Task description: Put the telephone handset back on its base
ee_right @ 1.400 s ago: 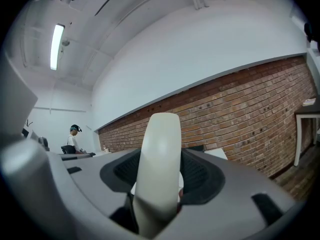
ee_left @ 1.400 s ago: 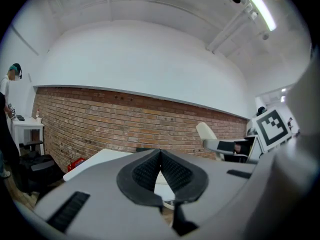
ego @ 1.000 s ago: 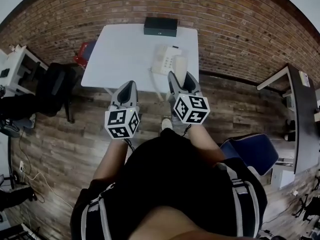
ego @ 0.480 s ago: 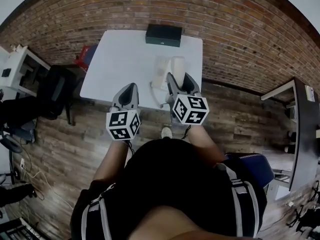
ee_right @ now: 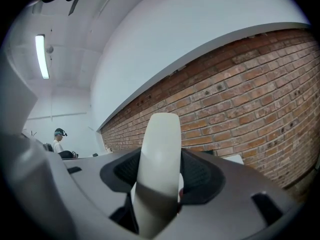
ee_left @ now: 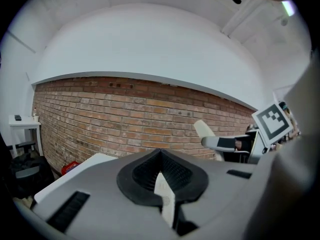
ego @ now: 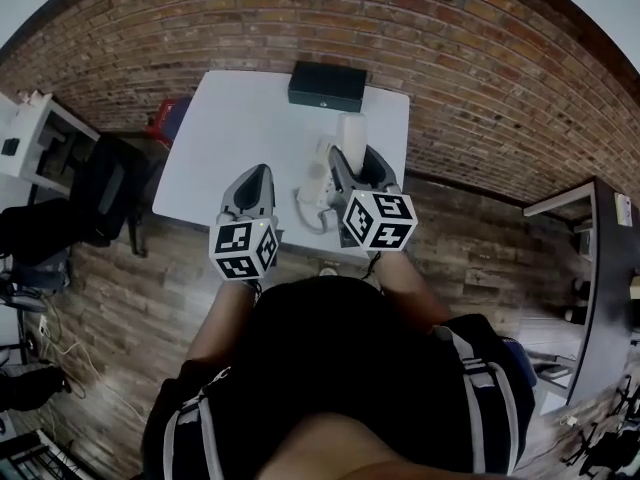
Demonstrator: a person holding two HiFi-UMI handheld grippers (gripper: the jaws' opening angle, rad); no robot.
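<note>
**Lowering the handset squarely onto its cradle**

The right gripper pinches the cream telephone handset across its middle. The handset stands nearly upright just above and behind the base. The base lies on the white table, its curly cord trailing off the near side. The left gripper hovers to the left of the base, its jaws pressed together with nothing between them.

To do this step well, I would tip the handset flat first, so that its length runs along the base. Then I would bring it straight down over the cradle and let go only once both ends have seated. The cord hangs close to the base and could drag it, so a slow descent looks wise. The idle gripper could steady the base if it slides.

The right gripper view shows the grip itself: the handset fills the gap between the dark pads and rises past them. That view shows only brick wall beyond, and no base. The head view alone shows base, cord and table together, so alignment has to be judged from there. The left gripper view confirms its own closed, empty jaws.
</note>
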